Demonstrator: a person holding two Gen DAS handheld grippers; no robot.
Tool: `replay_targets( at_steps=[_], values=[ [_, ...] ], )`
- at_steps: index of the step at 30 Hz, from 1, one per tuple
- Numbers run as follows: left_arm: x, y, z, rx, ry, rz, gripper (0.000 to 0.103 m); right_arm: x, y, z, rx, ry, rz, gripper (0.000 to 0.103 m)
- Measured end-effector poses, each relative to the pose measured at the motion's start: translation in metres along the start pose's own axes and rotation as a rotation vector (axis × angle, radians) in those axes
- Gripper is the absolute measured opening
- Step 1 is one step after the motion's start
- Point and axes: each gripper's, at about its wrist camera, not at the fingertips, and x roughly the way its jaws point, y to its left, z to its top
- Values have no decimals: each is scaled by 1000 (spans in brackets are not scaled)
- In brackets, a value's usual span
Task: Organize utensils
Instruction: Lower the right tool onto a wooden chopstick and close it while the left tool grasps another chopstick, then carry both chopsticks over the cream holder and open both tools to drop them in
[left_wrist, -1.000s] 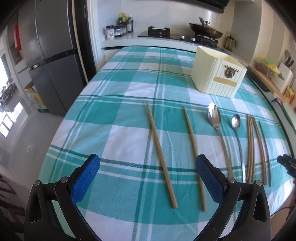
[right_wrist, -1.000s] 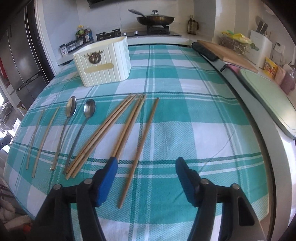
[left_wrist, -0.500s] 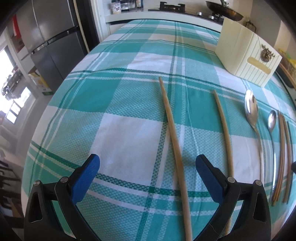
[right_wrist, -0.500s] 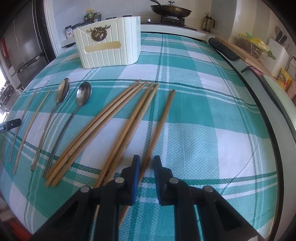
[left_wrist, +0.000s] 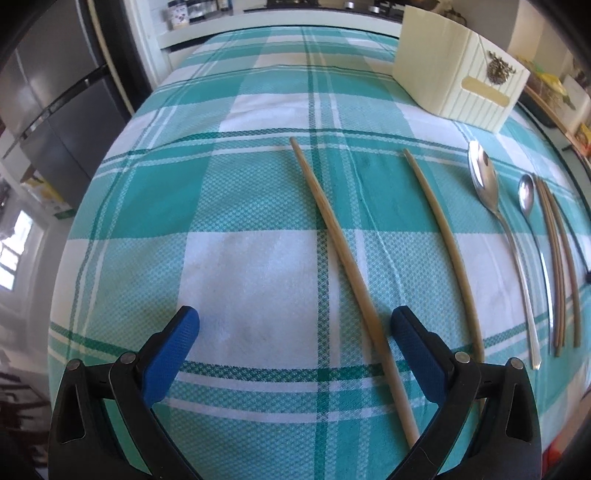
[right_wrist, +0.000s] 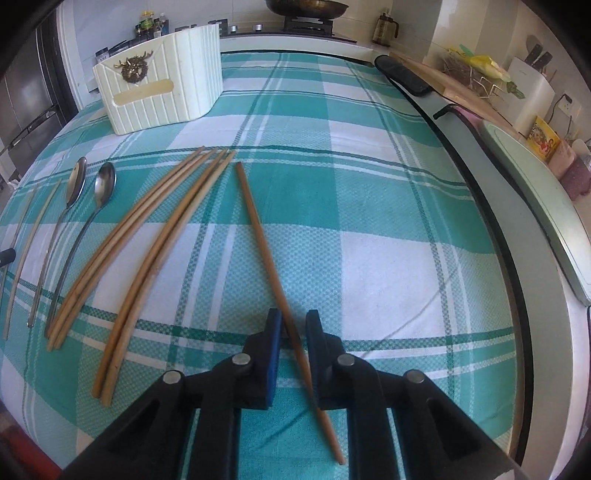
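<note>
Barely started: every utensil is out of the cream holder (right_wrist: 159, 92).
Right gripper (right_wrist: 293, 325) clamps the lone chopstick (right_wrist: 266, 251) nearest it; left gripper (left_wrist: 295, 321) gapes wide around another chopstick (left_wrist: 343, 254), unpinched; two spoons (right_wrist: 85, 206) and bundled chopsticks (right_wrist: 147, 240) lie on the tablecloth below the holder.

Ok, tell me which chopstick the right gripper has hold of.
The lone chopstick lying rightmost, apart from the paired ones. The right gripper is shut on its lower part.
</note>
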Motion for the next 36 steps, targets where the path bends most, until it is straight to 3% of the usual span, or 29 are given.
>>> replay_targets(
  at_steps=[5,10,12,15,19,20,21,22,23,28,36],
  values=[
    [8,6,22,51,94,-16,103,2,4,7,-108,52,11,20],
    [21,7,47,37,115,-12,102,13,6,28,-168,112,44,26],
    [25,5,58,41,130,-15,100,18,10,39,-210,121,41,27],
    [29,0,76,51,138,-16,87,28,17,58,-240,129,59,27],
    [33,-5,102,35,146,-11,60,43,25,90,-234,112,92,26],
    [33,-5,107,26,144,-22,40,47,27,97,-226,109,103,24],
    [33,-4,112,13,141,-43,31,52,29,104,-220,117,108,20],
    [34,-3,115,-3,143,-73,9,54,30,110,-209,117,106,8],
    [35,-1,119,-23,149,-98,7,56,31,114,-197,122,88,6],
    [10,7,120,-62,51,-167,5,40,23,120,-122,75,109,6],
    [-105,6,110,-4,-204,-305,5,-79,12,113,-93,-179,218,6]
  ],
)
